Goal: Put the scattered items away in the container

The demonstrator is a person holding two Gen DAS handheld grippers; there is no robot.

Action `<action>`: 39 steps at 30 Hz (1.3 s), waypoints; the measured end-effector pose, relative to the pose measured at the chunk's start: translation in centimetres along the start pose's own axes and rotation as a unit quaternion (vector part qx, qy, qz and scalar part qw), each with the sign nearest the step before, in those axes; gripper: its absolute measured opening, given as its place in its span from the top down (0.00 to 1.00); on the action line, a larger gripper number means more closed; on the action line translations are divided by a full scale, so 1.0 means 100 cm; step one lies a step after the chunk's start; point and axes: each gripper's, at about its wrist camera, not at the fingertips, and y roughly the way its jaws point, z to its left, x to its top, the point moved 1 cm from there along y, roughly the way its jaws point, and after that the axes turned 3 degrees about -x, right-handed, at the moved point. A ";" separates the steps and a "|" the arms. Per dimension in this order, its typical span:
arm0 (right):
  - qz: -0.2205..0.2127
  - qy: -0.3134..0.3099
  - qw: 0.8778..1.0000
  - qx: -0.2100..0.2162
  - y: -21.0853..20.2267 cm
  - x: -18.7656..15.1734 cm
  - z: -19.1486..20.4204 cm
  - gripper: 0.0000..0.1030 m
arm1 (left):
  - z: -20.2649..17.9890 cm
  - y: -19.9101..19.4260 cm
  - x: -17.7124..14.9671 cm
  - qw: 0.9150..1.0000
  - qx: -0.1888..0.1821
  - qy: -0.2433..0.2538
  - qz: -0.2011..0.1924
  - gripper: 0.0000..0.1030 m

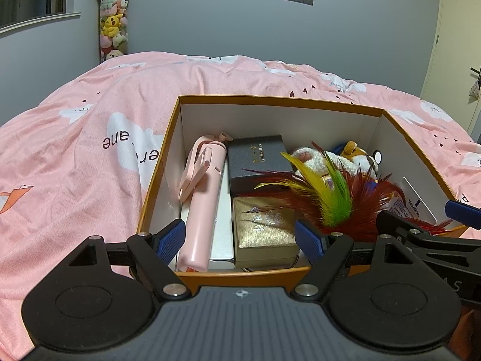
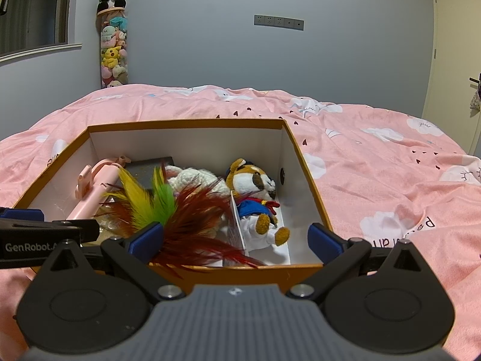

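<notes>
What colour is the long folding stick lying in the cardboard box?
Pale pink folding stick; the left wrist view shows it best.

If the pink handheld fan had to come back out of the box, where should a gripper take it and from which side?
Grip the pink fan around the middle of its long straight body, coming from above. It lies flat along the box's left wall, on a white box, with the dark box beside it, so only the top is open. Avoid the thin folded strap.
</notes>
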 end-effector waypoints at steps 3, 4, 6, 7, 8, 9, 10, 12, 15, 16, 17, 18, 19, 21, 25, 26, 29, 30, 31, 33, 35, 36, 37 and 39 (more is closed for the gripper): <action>0.000 0.000 1.000 0.000 0.000 0.000 0.000 0.01 | 0.000 0.000 0.000 1.000 0.001 0.000 0.000 0.09; 0.000 0.000 1.000 0.000 0.000 0.000 0.000 0.01 | 0.000 0.000 0.000 1.000 0.001 -0.001 0.000 0.09; 0.000 0.000 1.000 0.000 0.000 0.000 0.000 0.01 | 0.000 0.000 0.000 1.000 0.001 -0.001 0.000 0.09; 0.000 0.000 1.000 0.000 0.000 0.000 0.000 0.01 | 0.000 0.000 0.000 1.000 0.001 -0.001 0.000 0.09; 0.000 0.000 1.000 0.000 0.000 0.000 0.000 0.01 | 0.000 0.000 0.000 1.000 0.001 -0.001 0.000 0.09; 0.000 0.000 1.000 0.000 0.000 0.000 0.000 0.01 | 0.000 0.000 0.000 1.000 0.001 -0.001 0.001 0.09; 0.000 0.000 1.000 0.000 0.000 0.000 0.000 0.01 | 0.000 0.000 0.000 1.000 0.001 -0.001 0.000 0.09; 0.000 0.000 1.000 0.000 0.000 0.000 0.000 0.01 | 0.000 0.000 0.000 1.000 0.001 -0.001 0.001 0.09; 0.000 0.000 1.000 0.000 0.000 0.000 0.000 0.01 | 0.000 0.000 0.000 1.000 0.001 -0.001 0.001 0.09; 0.000 0.000 1.000 0.000 0.000 0.000 0.000 0.01 | 0.000 0.000 0.000 1.000 0.001 -0.001 0.001 0.09; -0.001 0.000 1.000 0.000 0.000 0.000 0.000 0.01 | 0.000 0.000 0.000 1.000 0.001 -0.001 0.001 0.09; -0.001 0.000 1.000 0.000 0.000 0.000 0.000 0.01 | 0.000 0.000 0.000 1.000 0.001 -0.001 0.001 0.09; -0.001 0.000 1.000 0.000 0.000 0.000 0.000 0.01 | 0.000 0.000 0.000 1.000 0.001 -0.001 0.001 0.09; 0.000 0.000 1.000 0.000 0.000 0.000 0.000 0.01 | 0.000 0.000 -0.001 1.000 0.001 -0.001 0.002 0.09; -0.001 0.000 1.000 0.000 0.000 0.000 0.000 0.01 | 0.000 0.000 -0.001 1.000 0.001 -0.001 0.002 0.09; 0.000 0.000 1.000 0.000 0.000 0.000 0.000 0.01 | 0.000 0.000 -0.001 1.000 0.001 -0.001 0.002 0.09; -0.001 0.000 1.000 0.000 0.001 0.000 0.000 0.01 | 0.000 0.000 -0.002 1.000 0.001 -0.001 0.002 0.09; -0.001 0.000 1.000 0.000 0.000 -0.001 0.000 0.01 | 0.000 0.000 -0.002 1.000 0.001 -0.001 0.002 0.09; -0.001 0.000 1.000 0.000 0.000 -0.001 0.000 0.01 | 0.000 0.000 -0.001 1.000 0.001 -0.001 0.002 0.09; -0.001 0.000 1.000 0.000 0.000 -0.001 0.000 0.01 | 0.000 0.000 -0.001 1.000 0.001 -0.001 0.003 0.09; -0.001 0.000 1.000 0.000 0.000 -0.001 0.000 0.01 | 0.000 0.000 -0.001 1.000 0.002 -0.001 0.003 0.09; -0.001 0.000 1.000 0.000 0.000 -0.001 0.000 0.01 | 0.000 0.000 -0.001 1.000 0.002 -0.001 0.004 0.09; -0.001 0.000 1.000 0.000 0.000 -0.001 0.000 0.01 | 0.000 0.000 -0.002 1.000 0.002 -0.001 0.005 0.09; -0.001 0.000 1.000 0.000 0.000 -0.001 0.000 0.01 | 0.000 0.000 -0.002 1.000 0.002 -0.001 0.005 0.09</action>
